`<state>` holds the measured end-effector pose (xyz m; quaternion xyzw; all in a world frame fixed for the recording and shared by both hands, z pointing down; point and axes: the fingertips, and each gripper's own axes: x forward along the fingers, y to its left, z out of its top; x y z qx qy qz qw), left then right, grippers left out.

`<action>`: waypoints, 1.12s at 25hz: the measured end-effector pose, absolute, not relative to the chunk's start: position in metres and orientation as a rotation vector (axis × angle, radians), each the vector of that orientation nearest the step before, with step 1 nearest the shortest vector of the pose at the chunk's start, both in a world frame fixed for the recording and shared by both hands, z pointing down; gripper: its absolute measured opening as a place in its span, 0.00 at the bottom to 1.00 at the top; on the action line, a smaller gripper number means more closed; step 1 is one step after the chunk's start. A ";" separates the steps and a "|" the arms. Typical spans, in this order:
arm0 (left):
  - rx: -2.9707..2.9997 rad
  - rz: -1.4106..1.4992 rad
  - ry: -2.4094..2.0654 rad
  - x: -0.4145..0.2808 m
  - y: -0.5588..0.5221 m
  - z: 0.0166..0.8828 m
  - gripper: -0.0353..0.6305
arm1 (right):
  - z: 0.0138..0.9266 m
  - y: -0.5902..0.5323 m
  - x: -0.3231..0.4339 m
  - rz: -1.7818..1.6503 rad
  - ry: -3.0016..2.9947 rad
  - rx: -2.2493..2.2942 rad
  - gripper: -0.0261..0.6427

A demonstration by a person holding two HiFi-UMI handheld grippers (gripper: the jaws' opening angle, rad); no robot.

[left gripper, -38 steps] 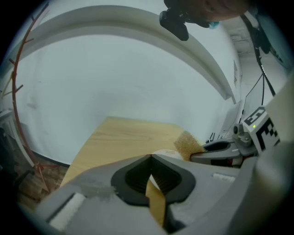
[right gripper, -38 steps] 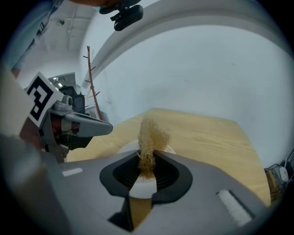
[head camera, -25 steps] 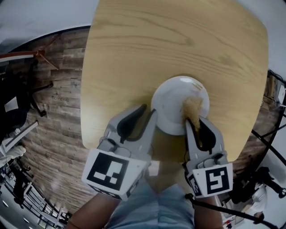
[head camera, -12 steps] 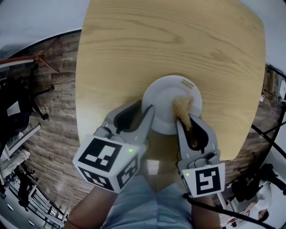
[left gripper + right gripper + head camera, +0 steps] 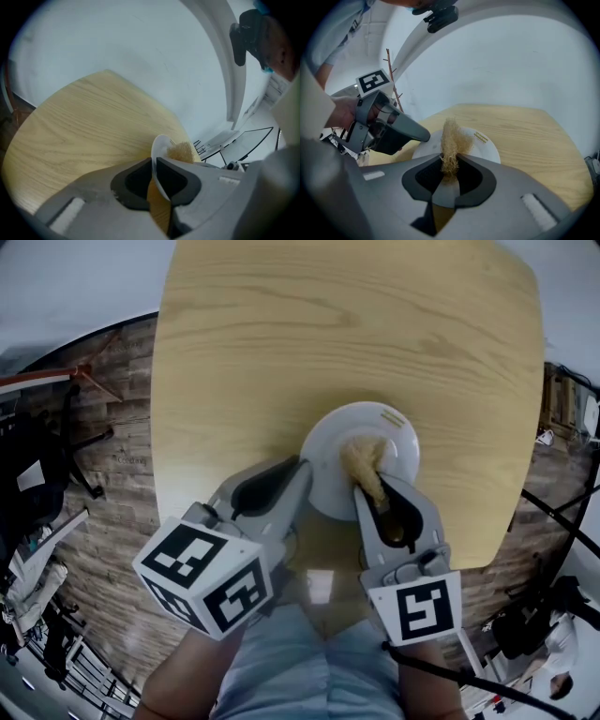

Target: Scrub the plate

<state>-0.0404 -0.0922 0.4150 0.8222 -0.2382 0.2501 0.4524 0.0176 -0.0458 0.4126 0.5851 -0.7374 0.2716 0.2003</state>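
Observation:
A white plate (image 5: 323, 451) rests on the wooden table (image 5: 281, 334), close to its near edge. My left gripper (image 5: 302, 472) stands at the plate's near-left rim; its jaws have just been closing, and the rim (image 5: 159, 154) is pinched between them. My right gripper (image 5: 370, 488) is shut on a tan scrub pad (image 5: 361, 460), which lies on the plate's middle. In the right gripper view the pad (image 5: 451, 138) stands upright out of the jaws over the plate (image 5: 485, 145), with the left gripper (image 5: 419, 135) at the plate's left.
The table's near edge runs just below the plate. A plank floor (image 5: 94, 474) lies to the left with dark furniture (image 5: 28, 465) on it. Dark stands and cables (image 5: 553, 615) are at the right. The person's lap shows beneath the grippers.
The left gripper's jaws stood wider half a second ago and have now closed on the plate's rim. The scrub pad lies nearer the plate's middle than before.

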 end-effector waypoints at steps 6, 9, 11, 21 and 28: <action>2.070 0.528 -0.566 -0.035 -0.091 0.408 0.13 | 0.411 -0.045 0.020 0.792 -2.068 1.647 0.14; 2.049 0.537 -0.549 -0.030 -0.090 0.415 0.23 | 0.414 -0.045 0.018 0.813 -2.057 1.615 0.14; 2.043 0.571 -0.539 -0.028 -0.089 0.420 0.26 | 0.416 -0.044 0.017 0.843 -2.056 1.605 0.14; 1.850 0.541 -0.482 -0.029 -0.092 0.432 0.13 | 0.416 -0.042 0.019 0.839 -2.080 1.609 0.14; 1.901 0.497 -0.548 -0.030 -0.098 0.414 0.12 | 0.407 -0.049 0.022 0.919 -2.129 1.631 0.14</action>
